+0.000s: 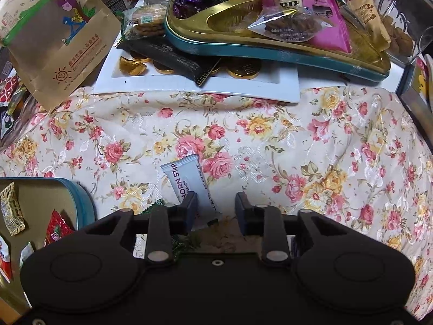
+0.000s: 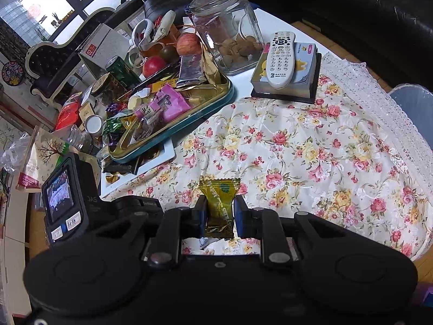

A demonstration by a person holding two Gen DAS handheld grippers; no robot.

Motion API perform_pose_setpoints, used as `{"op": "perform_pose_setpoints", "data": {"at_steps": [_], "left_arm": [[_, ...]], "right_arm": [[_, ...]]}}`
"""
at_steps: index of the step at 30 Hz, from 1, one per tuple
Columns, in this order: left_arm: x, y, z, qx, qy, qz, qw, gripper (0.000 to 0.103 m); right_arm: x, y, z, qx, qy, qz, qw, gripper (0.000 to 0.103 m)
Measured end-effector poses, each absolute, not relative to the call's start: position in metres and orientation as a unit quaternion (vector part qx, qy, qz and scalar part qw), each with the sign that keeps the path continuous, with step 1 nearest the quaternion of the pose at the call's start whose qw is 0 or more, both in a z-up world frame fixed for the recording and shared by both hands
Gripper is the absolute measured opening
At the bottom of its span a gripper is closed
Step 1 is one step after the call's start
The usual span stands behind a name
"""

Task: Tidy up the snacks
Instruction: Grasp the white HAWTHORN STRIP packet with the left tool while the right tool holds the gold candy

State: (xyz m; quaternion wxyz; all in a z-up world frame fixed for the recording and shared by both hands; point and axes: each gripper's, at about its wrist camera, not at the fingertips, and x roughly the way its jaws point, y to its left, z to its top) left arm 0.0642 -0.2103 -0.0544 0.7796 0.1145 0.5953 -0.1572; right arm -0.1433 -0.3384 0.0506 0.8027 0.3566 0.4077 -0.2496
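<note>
Pinching a gold candy (image 2: 219, 205), the right gripper (image 2: 218, 214) hung over the floral table (image 2: 311, 146). The left gripper (image 1: 216, 208), fingers apart, straddled a white snack bar (image 1: 189, 184). Beyond lay a white tray (image 1: 189, 86) and heaped teal tin (image 1: 270, 51).

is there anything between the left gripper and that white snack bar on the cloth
Nothing visible. The white snack bar lies on the floral cloth with its near end already between the left gripper fingers, against the left one.
</note>
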Motion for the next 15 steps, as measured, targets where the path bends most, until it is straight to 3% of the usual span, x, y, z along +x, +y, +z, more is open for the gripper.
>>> {"op": "perform_pose_setpoints", "data": {"at_steps": [7, 15], "left_arm": [[0.073, -0.200, -0.049, 0.037, 0.641, -0.215, 0.736, 0.036], [0.085, -0.184, -0.044, 0.036, 0.625, -0.172, 0.761, 0.036]], "right_arm": [[-0.143, -0.339, 0.051, 0.358, 0.406, -0.251, 0.803, 0.023], [-0.143, -0.340, 0.052, 0.361, 0.403, -0.250, 0.803, 0.023]]}}
